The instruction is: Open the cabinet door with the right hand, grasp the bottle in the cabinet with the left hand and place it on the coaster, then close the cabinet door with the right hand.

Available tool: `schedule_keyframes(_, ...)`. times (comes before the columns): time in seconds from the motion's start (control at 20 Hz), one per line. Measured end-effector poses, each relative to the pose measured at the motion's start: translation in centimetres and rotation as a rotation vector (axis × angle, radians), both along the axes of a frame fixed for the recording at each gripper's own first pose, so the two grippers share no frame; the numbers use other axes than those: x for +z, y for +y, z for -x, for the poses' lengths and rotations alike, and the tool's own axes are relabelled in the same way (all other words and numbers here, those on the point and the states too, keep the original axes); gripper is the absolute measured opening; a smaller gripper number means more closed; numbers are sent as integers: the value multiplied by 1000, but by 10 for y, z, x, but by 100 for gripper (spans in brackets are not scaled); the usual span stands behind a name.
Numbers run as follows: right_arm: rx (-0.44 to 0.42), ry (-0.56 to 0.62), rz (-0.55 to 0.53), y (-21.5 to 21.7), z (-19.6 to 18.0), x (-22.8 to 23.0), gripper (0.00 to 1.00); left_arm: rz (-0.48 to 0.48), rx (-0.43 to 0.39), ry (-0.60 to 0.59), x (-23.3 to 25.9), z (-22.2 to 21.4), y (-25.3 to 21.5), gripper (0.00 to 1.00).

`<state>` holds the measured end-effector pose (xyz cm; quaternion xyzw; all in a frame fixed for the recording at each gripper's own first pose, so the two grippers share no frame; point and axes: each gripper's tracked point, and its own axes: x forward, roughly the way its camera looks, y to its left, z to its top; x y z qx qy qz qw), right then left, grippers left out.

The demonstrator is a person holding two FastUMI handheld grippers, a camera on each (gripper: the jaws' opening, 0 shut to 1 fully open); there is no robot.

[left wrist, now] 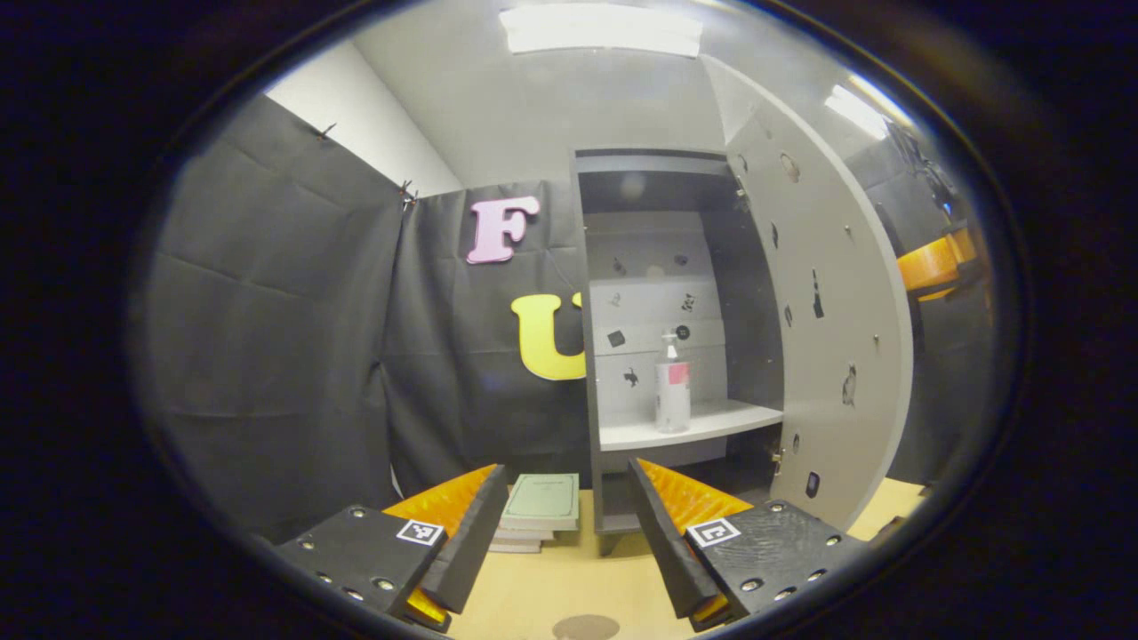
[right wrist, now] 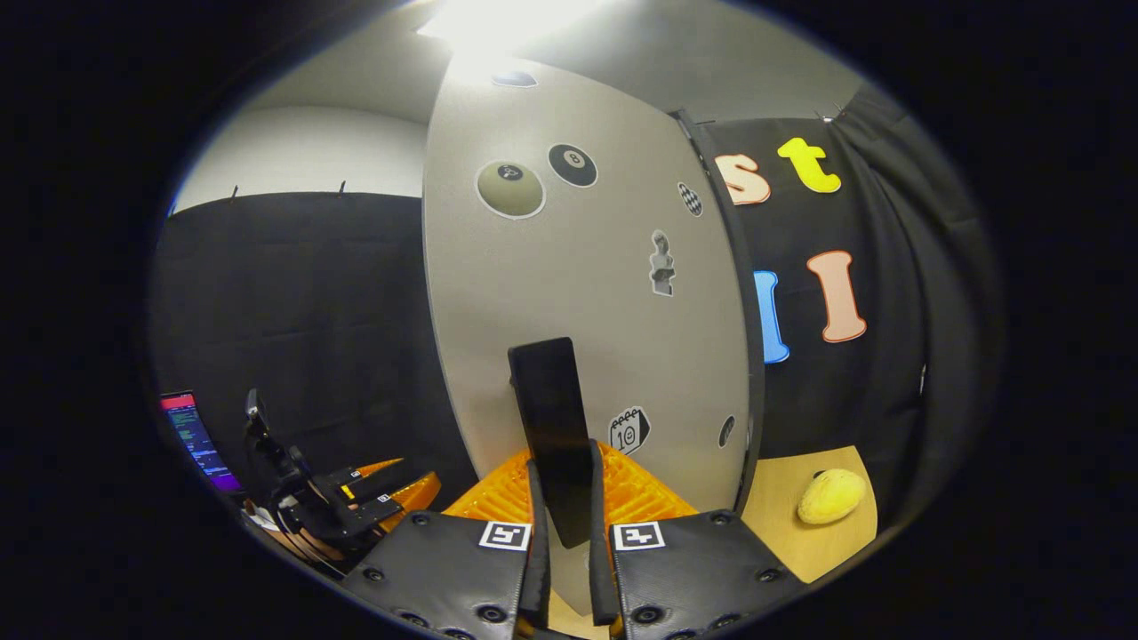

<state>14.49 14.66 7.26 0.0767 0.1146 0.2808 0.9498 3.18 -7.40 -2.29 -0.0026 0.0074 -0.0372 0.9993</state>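
Note:
The grey cabinet (left wrist: 591, 293) stands open, its door (left wrist: 827, 338) swung out to the right. On its white shelf (left wrist: 702, 422) a clear pump bottle (left wrist: 673, 391) with a pink label stands upright. My left gripper (left wrist: 564, 498) is open, low over the table and well short of the bottle. A round brown coaster (left wrist: 585, 627) lies on the table just below and between its fingers. In the right gripper view, my right gripper (right wrist: 564, 462) is shut on the black door handle (right wrist: 549, 400) of the door (right wrist: 587, 293). The left gripper (right wrist: 360, 498) shows farther off at lower left.
A stack of thin books (left wrist: 540, 511) lies on the wooden table (left wrist: 551, 582) left of the cabinet base. A yellow fruit-like object (right wrist: 831, 495) rests on the table right of the door. A lit monitor (right wrist: 191, 440) stands at far left.

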Motion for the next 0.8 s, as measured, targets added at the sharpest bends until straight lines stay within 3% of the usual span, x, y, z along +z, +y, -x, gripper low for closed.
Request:
schedule_keyframes(0.5,21,-26,-70,-18,1,4,20,-14,-3,27,1,1,-58,83)
schedule_keyframes(0.8,-46,-47,-55,-36,-4,7,19,-14,5,19,3,2,-100,83)
